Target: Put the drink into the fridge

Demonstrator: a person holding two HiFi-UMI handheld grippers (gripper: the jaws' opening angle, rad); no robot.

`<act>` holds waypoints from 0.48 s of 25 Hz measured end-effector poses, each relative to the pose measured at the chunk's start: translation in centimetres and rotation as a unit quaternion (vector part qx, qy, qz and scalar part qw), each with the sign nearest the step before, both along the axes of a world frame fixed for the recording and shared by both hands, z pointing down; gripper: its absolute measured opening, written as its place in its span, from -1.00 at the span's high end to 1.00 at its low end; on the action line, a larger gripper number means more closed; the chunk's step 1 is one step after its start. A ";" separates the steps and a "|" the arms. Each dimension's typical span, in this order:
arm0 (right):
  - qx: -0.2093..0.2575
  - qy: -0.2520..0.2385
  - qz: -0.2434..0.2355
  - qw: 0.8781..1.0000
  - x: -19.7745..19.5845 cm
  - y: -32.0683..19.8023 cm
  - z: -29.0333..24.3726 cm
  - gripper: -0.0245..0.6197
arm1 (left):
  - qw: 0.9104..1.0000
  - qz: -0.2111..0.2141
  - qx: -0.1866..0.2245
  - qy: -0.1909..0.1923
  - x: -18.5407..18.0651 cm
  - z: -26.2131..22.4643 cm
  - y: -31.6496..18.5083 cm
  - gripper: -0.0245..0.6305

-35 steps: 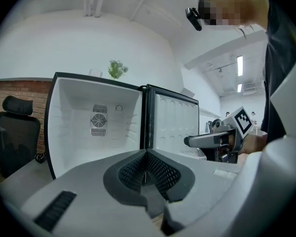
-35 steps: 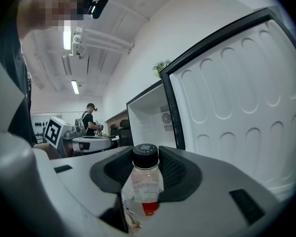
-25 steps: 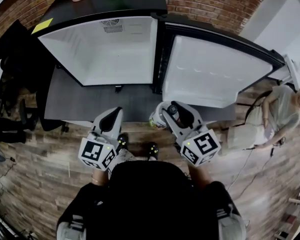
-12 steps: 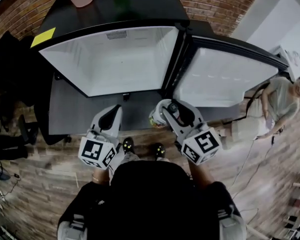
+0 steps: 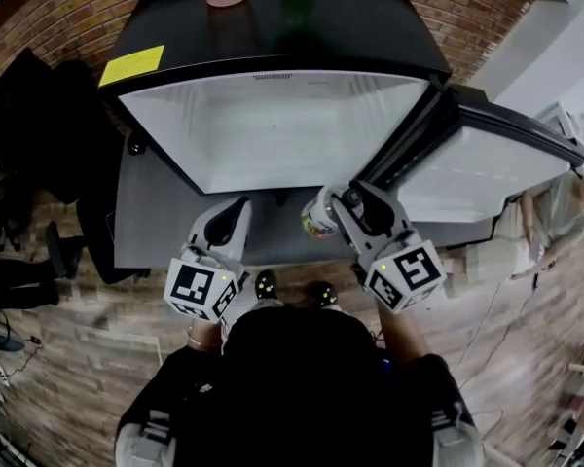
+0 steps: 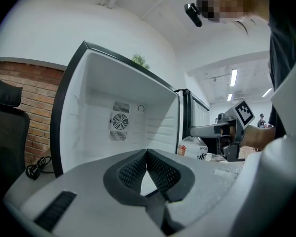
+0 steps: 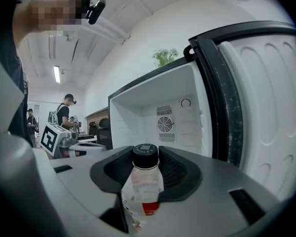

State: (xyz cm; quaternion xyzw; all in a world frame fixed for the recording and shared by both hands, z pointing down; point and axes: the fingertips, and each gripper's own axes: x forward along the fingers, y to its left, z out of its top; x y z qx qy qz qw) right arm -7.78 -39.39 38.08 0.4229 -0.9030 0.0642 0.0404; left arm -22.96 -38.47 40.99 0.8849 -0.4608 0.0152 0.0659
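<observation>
My right claw [image 7: 146, 158] clamped on the drink bottle [image 7: 142, 182], left claw [image 6: 147, 155] together, I'm mid-carry; next, into the open fridge [image 5: 273, 139] at twelve o'clock.

Head view looks steeply down; both gripper views face the fridge [image 5: 273, 134].

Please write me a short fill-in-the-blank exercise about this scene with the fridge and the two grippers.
1. The right gripper holds a bottle with a ____ cap.
2. The door of the fridge stands ____.
3. Between the fingers of the left gripper there is ____.

Missing words: black; open; nothing.
</observation>
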 end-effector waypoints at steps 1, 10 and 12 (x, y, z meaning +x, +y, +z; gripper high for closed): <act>0.002 0.002 0.001 1.000 -0.5 -0.4 0.0 0.46 | 1.000 0.002 0.000 0.000 -0.5 0.1 -0.2 0.94; 0.008 0.016 0.024 1.000 -3.7 -4.9 0.4 0.46 | 1.000 0.016 -0.008 -0.002 -4.4 1.1 -1.9 0.94; 0.008 0.017 0.027 0.999 -4.4 -6.0 0.5 0.46 | 1.000 0.017 -0.010 -0.002 -5.2 1.2 -2.2 0.94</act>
